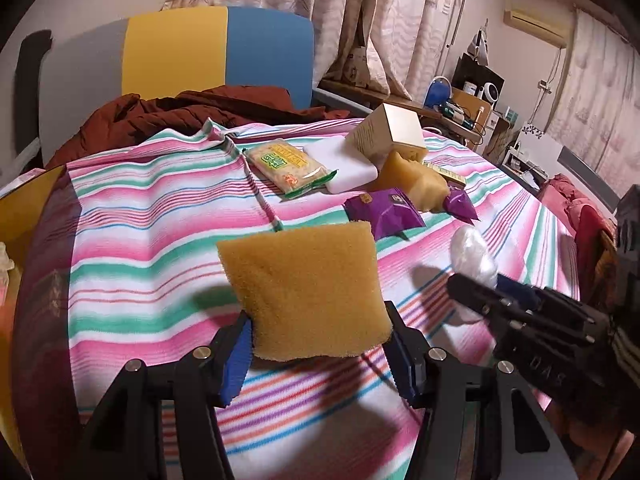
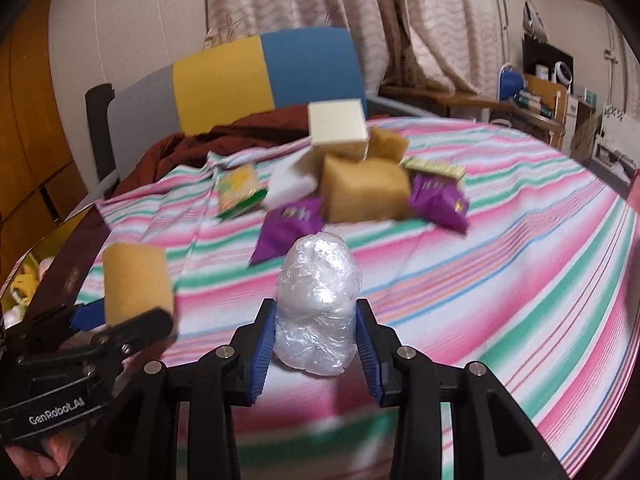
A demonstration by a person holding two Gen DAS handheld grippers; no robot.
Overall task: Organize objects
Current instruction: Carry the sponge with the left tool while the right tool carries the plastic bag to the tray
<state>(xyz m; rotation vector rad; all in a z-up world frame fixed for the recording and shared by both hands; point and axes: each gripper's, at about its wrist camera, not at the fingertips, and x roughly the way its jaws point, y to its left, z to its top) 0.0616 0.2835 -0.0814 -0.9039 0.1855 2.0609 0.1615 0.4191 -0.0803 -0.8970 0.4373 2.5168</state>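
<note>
a: so, leftmost first. the left gripper (image 1: 320,344) has the yellow sponge (image 1: 304,292) between its blue pads, lifted off the striped bedspread (image 1: 140,240). its jaws are clamped on the sponge's lower edge, and the foam bulges a little where they bite.

b: soft and light, i'd say. it squashes, so a low pinch across the narrow edge looks enough, though it may flop if swung.

a: further right, the right gripper (image 2: 316,344) is closed on a crinkled clear plastic bundle (image 2: 318,300), pads pressed to both its sides, held above the cover.

b: that one looks slick and springy. taking it round the fat middle seems safest; near the tip it could squirt out.

a: beyond them, the pile sits mid-bed: a green cracker packet (image 1: 290,170), a white pad (image 1: 348,168), a cream box (image 1: 386,132), two purple packets, more sponge.

b: the box looks stiff, the packets crushable.
</note>
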